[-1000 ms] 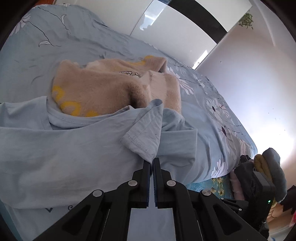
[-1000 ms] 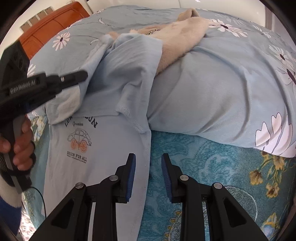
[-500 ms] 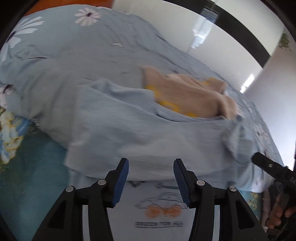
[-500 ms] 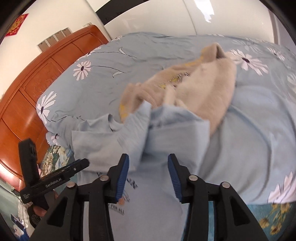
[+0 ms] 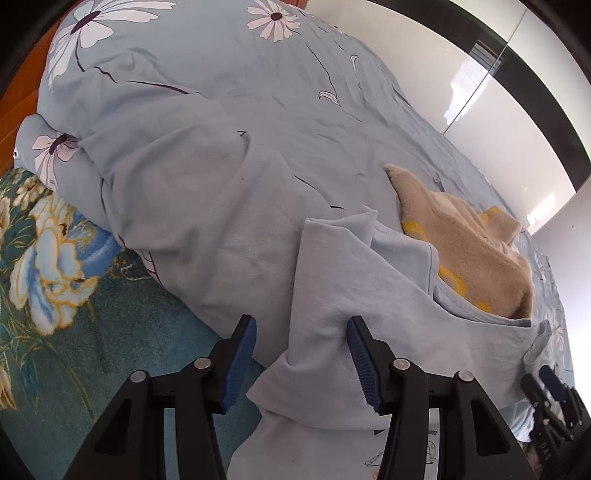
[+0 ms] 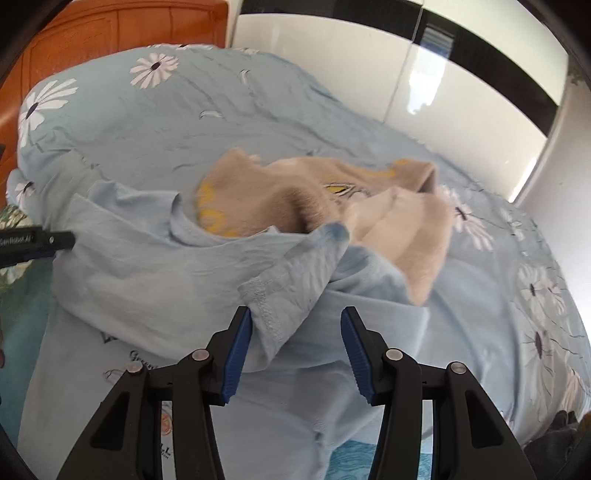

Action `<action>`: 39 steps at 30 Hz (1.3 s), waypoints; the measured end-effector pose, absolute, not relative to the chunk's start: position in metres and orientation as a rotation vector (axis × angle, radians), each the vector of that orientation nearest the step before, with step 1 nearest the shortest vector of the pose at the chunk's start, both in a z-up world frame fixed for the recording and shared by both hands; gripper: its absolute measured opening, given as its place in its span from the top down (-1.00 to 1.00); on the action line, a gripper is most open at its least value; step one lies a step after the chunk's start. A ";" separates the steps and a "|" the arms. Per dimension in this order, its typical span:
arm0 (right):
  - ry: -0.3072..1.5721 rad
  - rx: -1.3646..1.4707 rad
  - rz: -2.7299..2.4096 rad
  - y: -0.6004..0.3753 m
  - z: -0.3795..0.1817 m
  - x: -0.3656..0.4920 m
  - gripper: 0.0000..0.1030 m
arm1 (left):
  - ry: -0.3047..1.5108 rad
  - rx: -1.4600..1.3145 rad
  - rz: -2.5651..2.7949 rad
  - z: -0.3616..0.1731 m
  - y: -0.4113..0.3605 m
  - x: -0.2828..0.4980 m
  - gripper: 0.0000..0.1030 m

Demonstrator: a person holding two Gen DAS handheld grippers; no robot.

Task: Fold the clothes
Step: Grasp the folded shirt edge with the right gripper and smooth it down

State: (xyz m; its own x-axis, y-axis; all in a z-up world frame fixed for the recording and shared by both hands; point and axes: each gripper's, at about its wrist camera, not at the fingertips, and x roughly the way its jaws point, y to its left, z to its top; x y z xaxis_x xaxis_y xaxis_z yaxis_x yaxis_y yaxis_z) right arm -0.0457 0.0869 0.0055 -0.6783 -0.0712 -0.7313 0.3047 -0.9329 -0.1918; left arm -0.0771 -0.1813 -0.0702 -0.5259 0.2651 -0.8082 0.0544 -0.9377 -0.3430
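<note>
A light blue T-shirt [image 5: 354,295] is lying across the edge of a bed, its upper part draped up over a mound of blue floral duvet [image 5: 221,155] and its printed front hanging down toward the cameras. In the left wrist view, the left gripper [image 5: 301,363] is sitting with its blue-padded jaws spread apart, and the shirt's left sleeve and side fold are lying in the gap between them, though neither pad is pressing on the cloth. In the right wrist view, the right gripper [image 6: 295,350] is likewise standing apart, and a stitched sleeve hem of the T-shirt [image 6: 207,280] is hanging just in front of its left pad (whether cloth and pad are actually touching cannot be told). A beige fleece garment [image 6: 332,203] with yellow markings is lying crumpled on the duvet [image 6: 184,110] directly behind the shirt's collar, partly tucked under the blue fabric; it is showing in the left view too [image 5: 472,254]. A teal floral bedsheet [image 5: 55,266] is showing beneath the duvet at the left. Behind the bed, an orange wooden headboard [image 6: 92,33] and glossy white wardrobe doors [image 6: 369,74] with a black band are filling the background. The tip of the left gripper is poking into the right view's left edge, beside the shirt's shoulder.
</note>
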 end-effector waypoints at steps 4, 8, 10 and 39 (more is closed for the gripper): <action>0.267 1.162 -2.655 0.104 0.010 -0.051 0.92 | -0.490 -1.463 2.590 -0.073 -0.183 -0.081 -0.07; -0.072 1.160 -2.596 0.134 0.014 -0.046 0.97 | -0.481 -1.456 2.590 -0.074 -0.186 -0.083 -0.08; -0.155 1.076 -2.616 0.147 0.026 -0.035 0.97 | -0.470 -1.442 2.595 -0.073 -0.184 -0.083 -0.08; -0.129 1.129 -2.588 0.172 0.018 -0.059 0.24 | -0.268 -1.423 2.579 -0.049 -0.170 -0.113 -0.10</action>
